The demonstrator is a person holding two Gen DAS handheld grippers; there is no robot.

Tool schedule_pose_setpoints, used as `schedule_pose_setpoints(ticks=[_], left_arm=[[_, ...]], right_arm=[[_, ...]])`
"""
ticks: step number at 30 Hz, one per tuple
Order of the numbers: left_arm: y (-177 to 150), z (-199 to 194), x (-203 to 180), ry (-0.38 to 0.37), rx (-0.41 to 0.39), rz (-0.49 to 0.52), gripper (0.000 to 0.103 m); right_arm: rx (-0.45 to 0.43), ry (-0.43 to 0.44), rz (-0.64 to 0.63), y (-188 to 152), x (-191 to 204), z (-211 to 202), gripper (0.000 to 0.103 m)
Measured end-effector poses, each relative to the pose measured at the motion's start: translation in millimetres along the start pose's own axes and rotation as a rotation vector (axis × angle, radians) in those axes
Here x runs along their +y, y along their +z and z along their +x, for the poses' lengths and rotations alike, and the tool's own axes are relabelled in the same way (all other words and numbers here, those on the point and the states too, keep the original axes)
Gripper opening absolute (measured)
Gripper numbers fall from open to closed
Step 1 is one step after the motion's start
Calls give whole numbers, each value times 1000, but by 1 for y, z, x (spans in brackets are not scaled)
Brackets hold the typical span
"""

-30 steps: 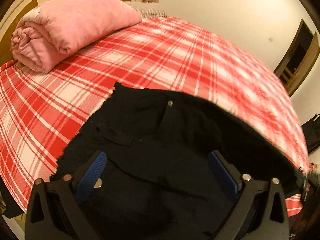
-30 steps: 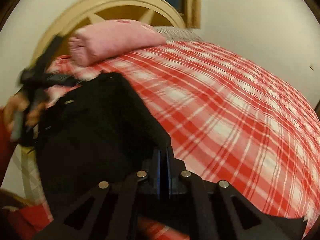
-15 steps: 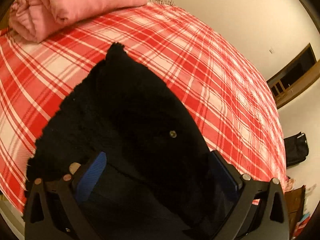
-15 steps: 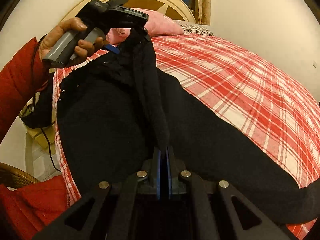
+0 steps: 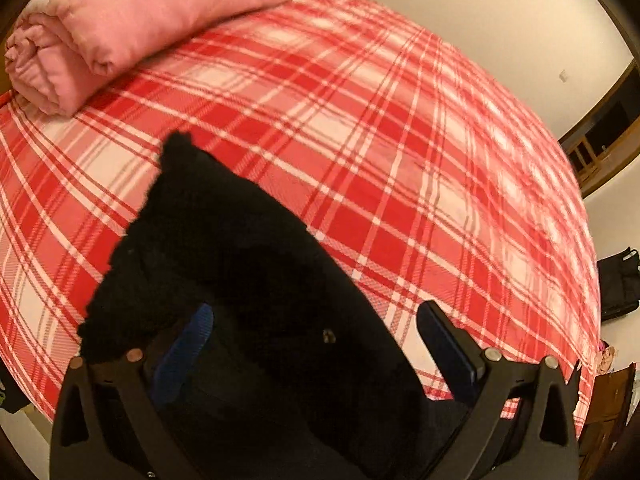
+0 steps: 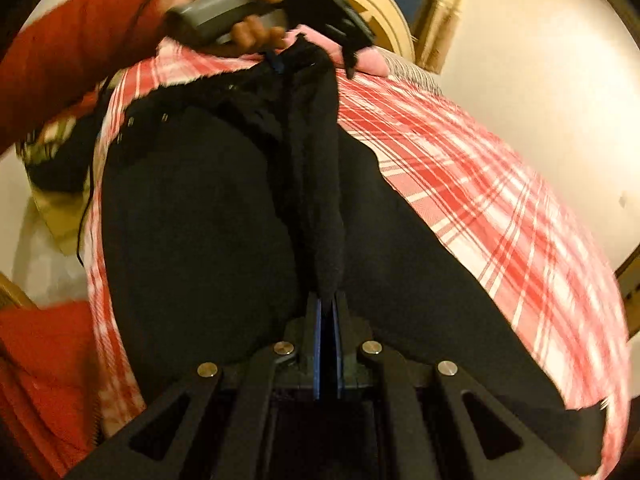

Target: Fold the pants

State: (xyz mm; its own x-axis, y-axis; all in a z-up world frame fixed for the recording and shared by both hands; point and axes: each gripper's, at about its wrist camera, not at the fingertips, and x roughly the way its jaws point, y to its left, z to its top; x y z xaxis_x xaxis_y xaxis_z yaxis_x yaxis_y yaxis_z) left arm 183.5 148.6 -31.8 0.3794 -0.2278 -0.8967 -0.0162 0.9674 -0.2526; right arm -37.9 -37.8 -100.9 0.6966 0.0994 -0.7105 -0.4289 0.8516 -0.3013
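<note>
Two grippers engaged. Black pants (image 6: 208, 216) lie on the plaid bed (image 5: 400, 160), a ridge lifted toward 12 o'clock. Right gripper (image 6: 327, 312) pinches that ridge; left gripper (image 5: 316, 344) gapes wide around cloth. Judged mid-fold: next, carry the fold over, lay flat.

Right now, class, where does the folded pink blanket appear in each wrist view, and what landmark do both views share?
Left wrist view: the pink blanket fills the upper left, lying on the plaid bedspread.
Right wrist view: only a small pink patch shows at top centre, behind the black pants.
Shared landmark: the red plaid bedspread.
</note>
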Motion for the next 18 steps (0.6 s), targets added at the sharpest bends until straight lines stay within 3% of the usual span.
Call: schedule_pose_setpoints(ticks=[3,5,7,8,11,15,18], left_arm=[[-3,3,-2,23,5,5,99],[-6,2,1,51,-18,11,64],[-11,1,8,7,-24,-4,37],[-15,-4,15,-20,-51,-24,30],[-23,-20,28,-115,-107,-55,18],[-45,-61,41,-208,-172,-55,17],[-68,-92,51,-250,-202,-47,17]], right_arm=[[0,7,3,-2,-2,2,5],[-12,47,73,-2,-14,1,5],[-29,104,171,-1,-30,-2,5],[-37,127,210,0,-38,-4,5],[-88,164,295,8,-64,-22,5],[-159,220,340,16,-86,-62,5],[-189,269,317,15,-81,-97,5]])
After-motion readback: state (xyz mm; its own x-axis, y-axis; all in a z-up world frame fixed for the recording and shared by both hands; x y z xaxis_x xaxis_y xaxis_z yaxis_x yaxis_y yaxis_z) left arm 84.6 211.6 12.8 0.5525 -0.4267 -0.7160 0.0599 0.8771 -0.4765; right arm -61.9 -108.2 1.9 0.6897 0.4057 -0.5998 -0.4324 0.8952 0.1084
